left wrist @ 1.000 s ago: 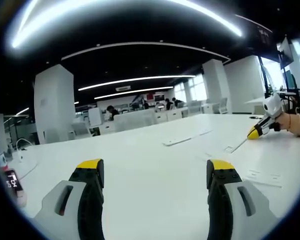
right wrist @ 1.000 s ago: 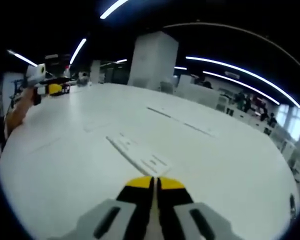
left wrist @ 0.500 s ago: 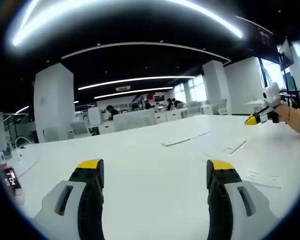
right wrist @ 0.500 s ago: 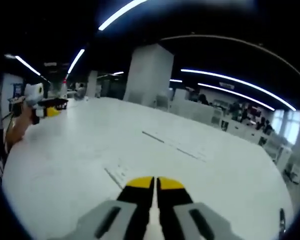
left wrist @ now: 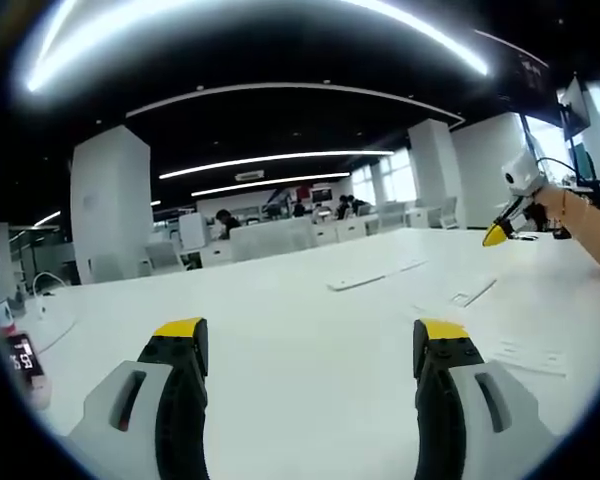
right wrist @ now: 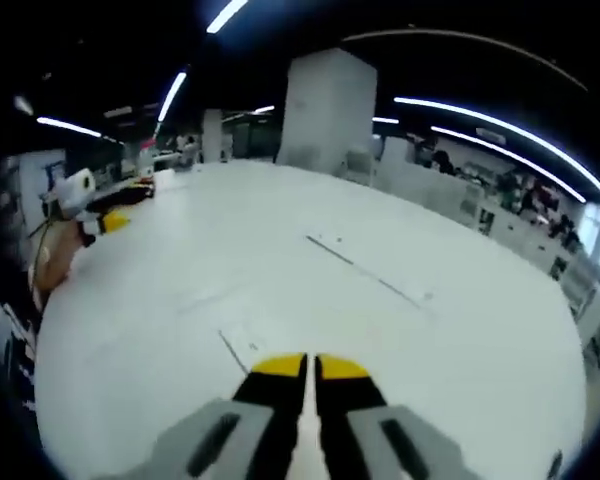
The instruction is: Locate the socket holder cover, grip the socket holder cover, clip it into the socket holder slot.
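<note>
The flat white pieces on the white table [left wrist: 310, 330] barely stand out from it, so which is the cover and which the holder cannot be told. In the left gripper view a long strip [left wrist: 372, 277] lies mid-table, a shorter strip [left wrist: 472, 293] nearer the right, and a faint flat plate [left wrist: 525, 357] lies close on the right. In the right gripper view a thin strip [right wrist: 365, 271] runs across the far table and a faint flat piece [right wrist: 242, 350] sits just ahead of the fingers, partly hidden by them.

The left gripper [left wrist: 309, 345] hangs over bare table with fingers wide apart, nothing between them. The right gripper [right wrist: 306, 366] has its fingers together, only a slit between the yellow tips, with no part visible between them. It also shows at the far right of the left gripper view [left wrist: 507, 225], held by a hand [left wrist: 565, 205], raised off the table.

Compared with a second ago, the right gripper has lifted from the table near the shorter strip; the left gripper's view is unchanged.
</note>
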